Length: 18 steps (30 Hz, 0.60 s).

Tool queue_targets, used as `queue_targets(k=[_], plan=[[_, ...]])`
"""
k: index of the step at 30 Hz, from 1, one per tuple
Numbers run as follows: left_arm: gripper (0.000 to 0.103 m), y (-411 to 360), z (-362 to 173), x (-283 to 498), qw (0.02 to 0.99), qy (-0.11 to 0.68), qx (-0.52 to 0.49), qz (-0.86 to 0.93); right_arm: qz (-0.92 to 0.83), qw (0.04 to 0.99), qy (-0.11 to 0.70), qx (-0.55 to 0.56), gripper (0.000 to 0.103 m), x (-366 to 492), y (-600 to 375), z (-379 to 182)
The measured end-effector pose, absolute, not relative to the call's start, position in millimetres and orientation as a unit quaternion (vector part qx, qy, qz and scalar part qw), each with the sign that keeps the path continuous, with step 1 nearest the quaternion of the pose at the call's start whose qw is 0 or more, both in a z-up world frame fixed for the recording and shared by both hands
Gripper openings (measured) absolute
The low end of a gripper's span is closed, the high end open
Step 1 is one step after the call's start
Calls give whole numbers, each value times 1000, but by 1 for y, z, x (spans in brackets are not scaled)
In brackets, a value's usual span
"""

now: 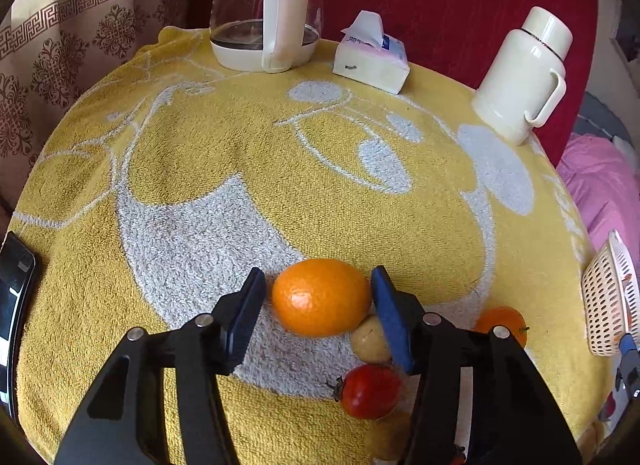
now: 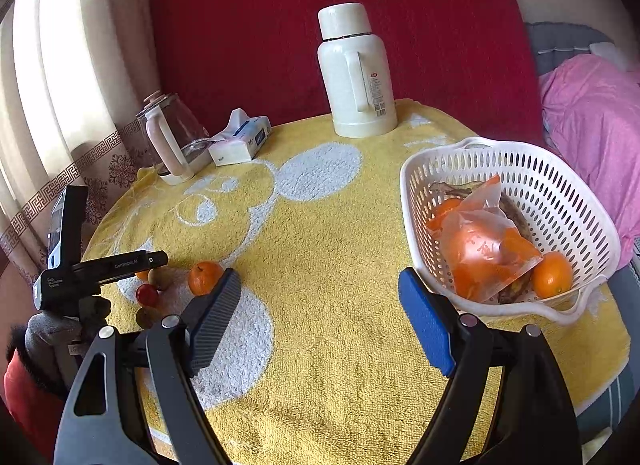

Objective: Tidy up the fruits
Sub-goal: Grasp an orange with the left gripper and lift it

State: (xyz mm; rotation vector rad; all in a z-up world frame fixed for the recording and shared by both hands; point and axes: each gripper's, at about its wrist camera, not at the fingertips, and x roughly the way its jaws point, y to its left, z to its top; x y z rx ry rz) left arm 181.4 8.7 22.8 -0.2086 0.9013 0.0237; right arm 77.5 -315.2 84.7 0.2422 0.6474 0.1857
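Note:
An orange point(image 1: 320, 297) lies on the yellow towel point(image 1: 240, 169) between the pads of my left gripper point(image 1: 319, 276), which is shut on its sides. Close behind it lie a small brownish fruit point(image 1: 372, 339), a red tomato-like fruit point(image 1: 370, 391) and a second orange point(image 1: 502, 323). My right gripper point(image 2: 320, 281) hangs open and empty above the towel, left of the white basket point(image 2: 408, 185). The basket holds an orange point(image 2: 552, 275) and a plastic bag of orange pieces point(image 2: 484, 253). The right wrist view shows the fruit cluster point(image 2: 206, 277) at far left.
At the back of the round table stand a glass kettle point(image 1: 264, 5), a tissue box point(image 1: 372, 57) and a cream thermos point(image 1: 520, 77). A dark phone point(image 1: 16, 285) lies at the left edge. A gloved hand point(image 2: 52, 329) holds the left gripper. Pink bedding point(image 2: 592, 113) lies right.

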Motion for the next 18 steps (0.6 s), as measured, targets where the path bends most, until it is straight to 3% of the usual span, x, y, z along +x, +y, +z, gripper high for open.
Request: queue_targets(k=[3, 18], plan=[[46, 11, 24, 179, 895, 433, -109, 1, 91, 936, 319, 117, 82, 78, -314, 83], [46, 38, 38, 161, 904, 398, -159, 0, 90, 934, 326, 112, 82, 81, -309, 79]])
